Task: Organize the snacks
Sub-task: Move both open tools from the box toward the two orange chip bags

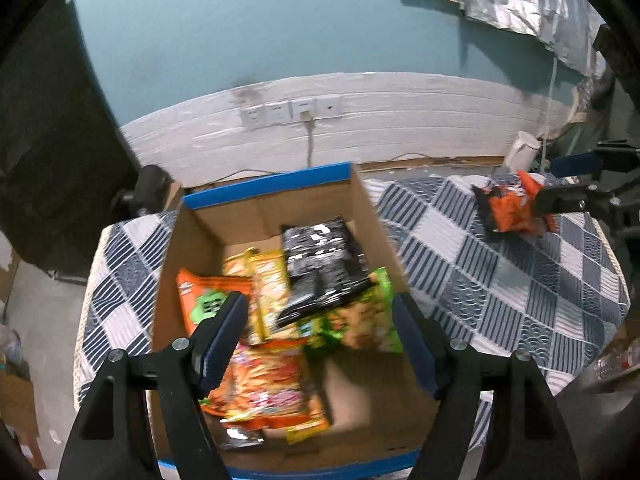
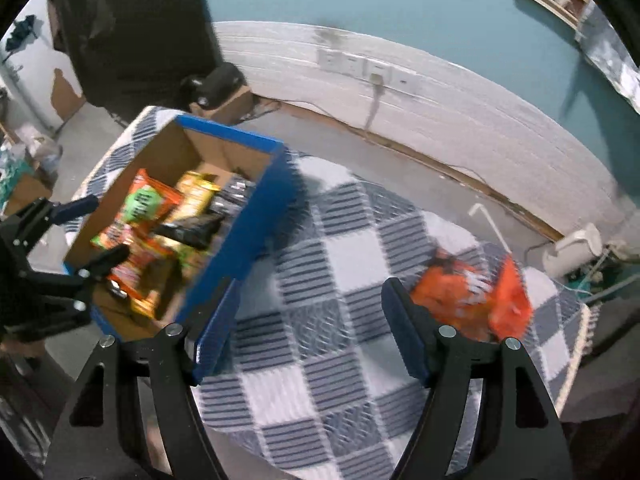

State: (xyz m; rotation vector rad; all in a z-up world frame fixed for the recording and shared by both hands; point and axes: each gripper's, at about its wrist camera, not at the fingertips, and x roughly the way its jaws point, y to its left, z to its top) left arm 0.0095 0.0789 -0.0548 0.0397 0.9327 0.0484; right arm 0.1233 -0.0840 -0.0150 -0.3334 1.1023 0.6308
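Both grippers' fingers are spread and empty: left gripper (image 1: pixel 320 320) over the blue-rimmed cardboard box (image 1: pixel 272 188) of snack packets, right gripper (image 2: pixel 308 320) beside the orange snack bag (image 2: pixel 452 292) on the checked-cloth counter (image 2: pixel 344 248).

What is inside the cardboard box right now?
The cardboard box holds piled snack packets: a black packet on top, a green one, yellow and orange ones beside. Whatever lies beneath the pile is covered.

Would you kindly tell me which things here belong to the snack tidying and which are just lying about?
Job:
box
snack packets in it
orange packets on the cloth
left gripper
right gripper

Lying about:
checked cloth
white jug
wall sockets
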